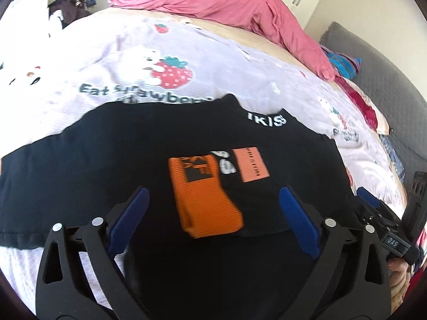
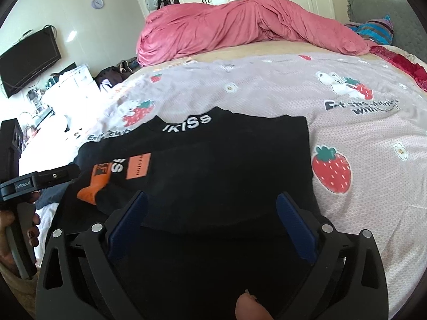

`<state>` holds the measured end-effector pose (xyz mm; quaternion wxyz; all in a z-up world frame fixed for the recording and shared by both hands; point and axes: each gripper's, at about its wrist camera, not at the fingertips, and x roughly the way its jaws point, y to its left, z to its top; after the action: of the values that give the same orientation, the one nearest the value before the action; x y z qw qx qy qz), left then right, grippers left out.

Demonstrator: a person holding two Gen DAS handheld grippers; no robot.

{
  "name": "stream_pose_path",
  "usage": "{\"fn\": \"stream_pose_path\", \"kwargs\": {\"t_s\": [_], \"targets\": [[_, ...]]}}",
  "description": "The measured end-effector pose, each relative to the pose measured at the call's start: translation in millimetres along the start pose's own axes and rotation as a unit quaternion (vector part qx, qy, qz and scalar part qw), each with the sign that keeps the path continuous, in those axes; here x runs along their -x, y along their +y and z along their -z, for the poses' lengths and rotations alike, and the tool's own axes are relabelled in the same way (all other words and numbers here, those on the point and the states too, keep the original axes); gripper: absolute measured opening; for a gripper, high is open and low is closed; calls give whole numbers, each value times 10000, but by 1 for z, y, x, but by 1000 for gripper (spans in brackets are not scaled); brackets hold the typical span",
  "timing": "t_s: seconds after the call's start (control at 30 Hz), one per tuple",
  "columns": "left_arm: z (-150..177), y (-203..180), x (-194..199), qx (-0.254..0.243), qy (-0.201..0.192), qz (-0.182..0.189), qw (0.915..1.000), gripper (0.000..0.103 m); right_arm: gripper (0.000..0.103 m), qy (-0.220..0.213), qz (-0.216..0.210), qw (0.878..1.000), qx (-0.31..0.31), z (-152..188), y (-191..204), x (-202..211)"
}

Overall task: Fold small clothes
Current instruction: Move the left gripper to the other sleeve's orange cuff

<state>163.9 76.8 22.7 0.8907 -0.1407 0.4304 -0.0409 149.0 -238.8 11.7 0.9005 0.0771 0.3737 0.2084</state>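
A black T-shirt (image 1: 106, 160) with white "IKISS" lettering and an orange square patch (image 1: 252, 164) lies flat on the bed. An orange ribbed cuff (image 1: 208, 202) is folded in over its front. My left gripper (image 1: 213, 194) hovers open over the shirt's near part; the orange cuff lies between the wide blue pads (image 1: 130, 218), untouched. In the right wrist view the same shirt (image 2: 226, 165) shows with the cuff (image 2: 93, 186) at its left. My right gripper (image 2: 212, 197) stands open above the shirt's near right portion, nothing pinched.
The bed wears a lilac strawberry-print sheet (image 2: 347, 133). A bunched pink duvet (image 2: 240, 26) lies across the far side, by a grey headboard (image 1: 387, 80). A hand (image 2: 10, 229) holds the other gripper's handle at left. A wall TV (image 2: 29, 58) and a cluttered white unit stand beyond.
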Motion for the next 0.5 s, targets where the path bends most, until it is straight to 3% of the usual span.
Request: {"fn": "stream_pose_path", "kwargs": {"t_s": [0.5], "targets": [[13, 61, 38, 527, -282, -311, 9977, 94, 97, -36, -284, 9992, 263, 1, 41, -3]]}}
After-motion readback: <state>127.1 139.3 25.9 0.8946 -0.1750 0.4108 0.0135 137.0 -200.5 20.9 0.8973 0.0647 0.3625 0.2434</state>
